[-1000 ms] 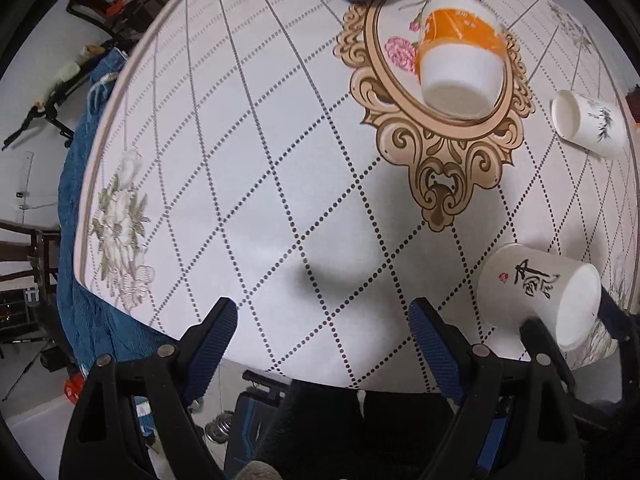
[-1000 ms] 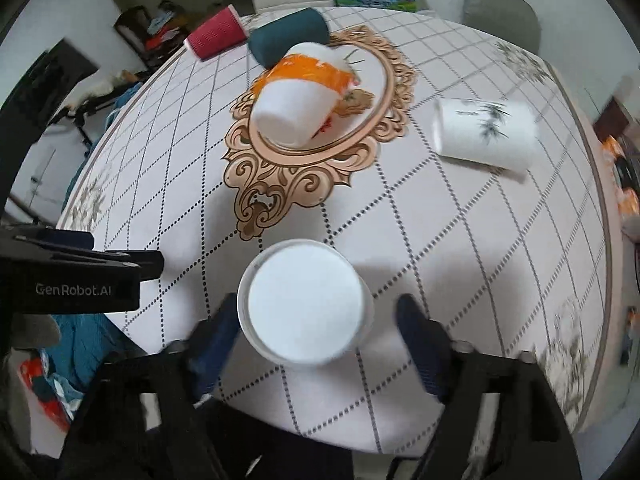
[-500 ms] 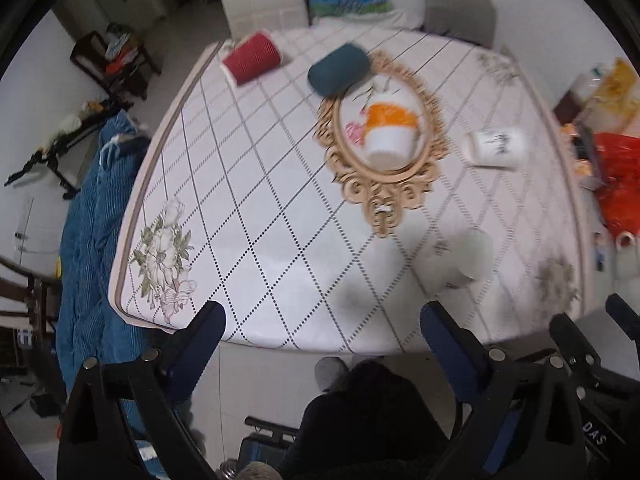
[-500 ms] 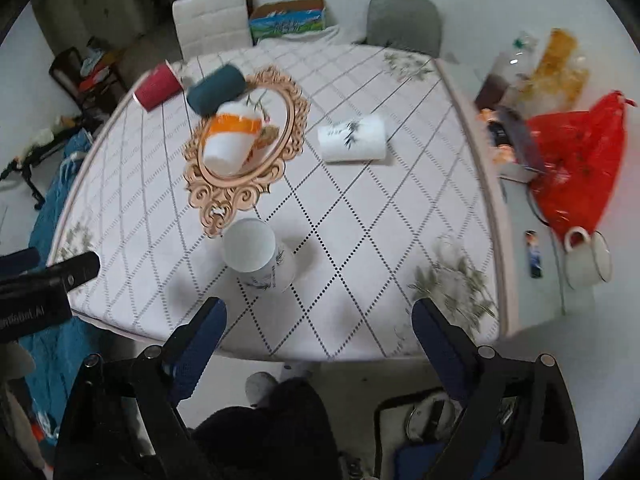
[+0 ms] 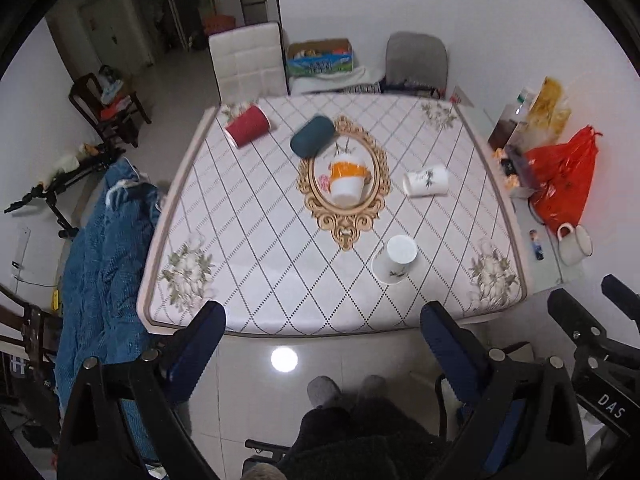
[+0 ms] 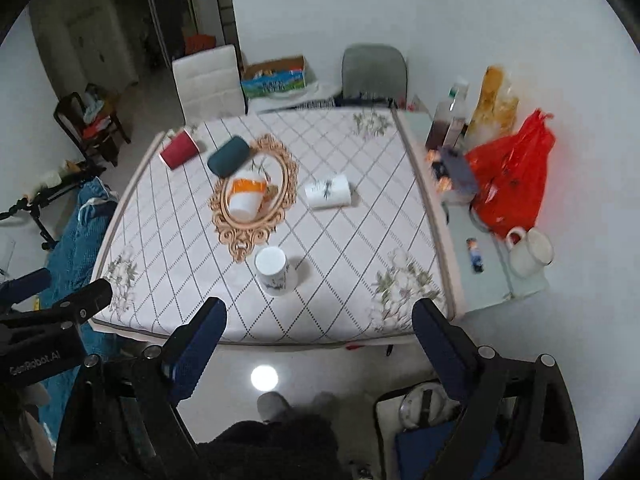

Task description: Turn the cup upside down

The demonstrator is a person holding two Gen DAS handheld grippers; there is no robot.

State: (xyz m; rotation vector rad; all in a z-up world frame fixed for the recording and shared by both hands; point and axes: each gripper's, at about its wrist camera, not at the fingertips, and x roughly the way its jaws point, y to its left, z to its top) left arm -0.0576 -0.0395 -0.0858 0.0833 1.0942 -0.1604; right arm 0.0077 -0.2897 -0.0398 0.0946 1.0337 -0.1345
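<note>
I have both tools held high and well back from the table [image 5: 280,312]. My left gripper [image 5: 320,328] has its blue padded fingers spread wide with nothing between them, and the right gripper [image 6: 318,326] is the same — jaws wide apart, empty.

The white paper cup [image 6: 275,270], a smooth tapered cylinder with a small dark sprig printed on its side, stands upside down near the front edge of the table, its flat base facing up and its wider rim down on the cloth, just in front of the foot of the gold scrollwork oval [image 6: 256,196] printed at the centre. From the left wrist view the same cup [image 5: 394,258] sits right of that ornament.

The cloth is glossy white, crossed by dotted diamond lines, with pale flower sprays at the corners. Four other cups lie on their sides: an orange-banded one [image 5: 347,182] inside the oval, a dark teal one [image 5: 312,136] at its upper rim, a ribbed red one [image 5: 247,126] at the far left corner, and a white one with a leaf print [image 5: 426,181] to the right. A crinkled red plastic bag [image 6: 508,180] and a white enamel mug [image 6: 532,252] sit on the side surface beyond the table's right edge.
</note>
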